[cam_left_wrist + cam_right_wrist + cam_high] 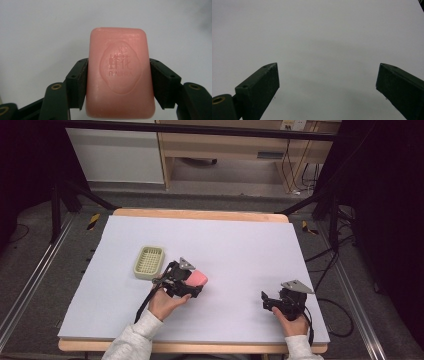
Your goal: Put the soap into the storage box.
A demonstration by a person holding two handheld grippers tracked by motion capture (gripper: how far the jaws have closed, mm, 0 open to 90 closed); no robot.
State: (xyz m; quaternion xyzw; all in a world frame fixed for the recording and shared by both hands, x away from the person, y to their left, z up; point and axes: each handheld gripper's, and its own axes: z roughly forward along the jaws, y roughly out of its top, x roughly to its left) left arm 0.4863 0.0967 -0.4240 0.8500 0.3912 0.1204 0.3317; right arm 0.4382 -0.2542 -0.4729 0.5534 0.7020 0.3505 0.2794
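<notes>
Near the middle of the table (225, 240), a little to the left, the left gripper (196, 285) has its jaws clamped on a pink bar of soap (199, 278). The left gripper view shows the grip closely: the two black pads (82, 82) press on the long sides of the soap (120, 72), around its lower half, with the stamped face turned toward the camera and the far end sticking out free. Holding it by the flat sides like that looks sensible, since a smooth bar would likely slip if pinched at its rounded corners. Whether the soap is touching the white table cover or is just above it I cannot tell. Just to the left and a little farther off sits a pale green soap dish (149, 262) with a slotted bottom, lying empty and apart from the gripper; it seems the likely place for the bar, and its short distance would make for a small carry. Over on the right, near the table's near edge, the right gripper (270, 301) rests with its jaws spread wide and nothing between them, kept well clear of the work.
</notes>
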